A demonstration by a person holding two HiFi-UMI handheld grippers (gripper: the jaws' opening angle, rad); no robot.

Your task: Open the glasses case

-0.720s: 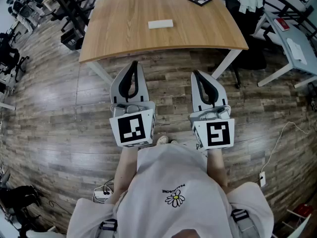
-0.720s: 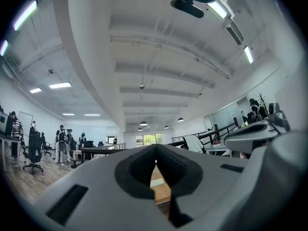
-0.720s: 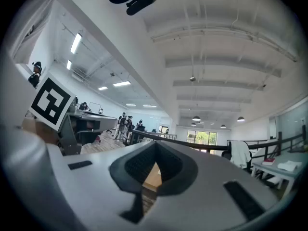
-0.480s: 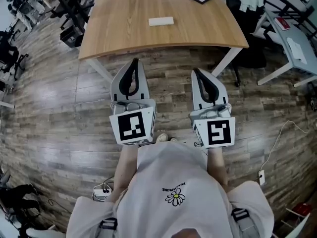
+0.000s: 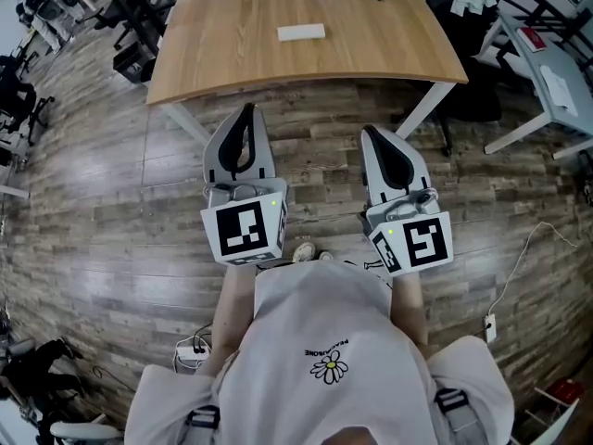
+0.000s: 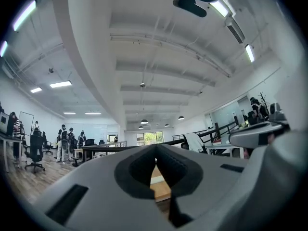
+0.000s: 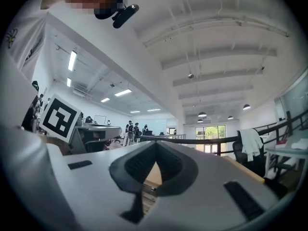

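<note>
Head view: a flat white rectangular glasses case point(image 5: 301, 32) lies on the light wooden worktop point(image 5: 232, 63). It is well apart from the white left gripper point(image 5: 245, 109) and the white right gripper point(image 5: 369, 133), which are both over the grey plank floor point(image 5: 93, 202).

Left gripper view: its fingers point(image 6: 185, 170) are pressed together and empty (the worktop shows beyond).

Right gripper view: its fingers point(image 7: 175, 170) are likewise together and grip nothing.

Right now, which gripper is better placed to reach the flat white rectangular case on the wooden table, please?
Probably left: the left gripper lies nearer the white case than the right gripper; both shut.
</note>
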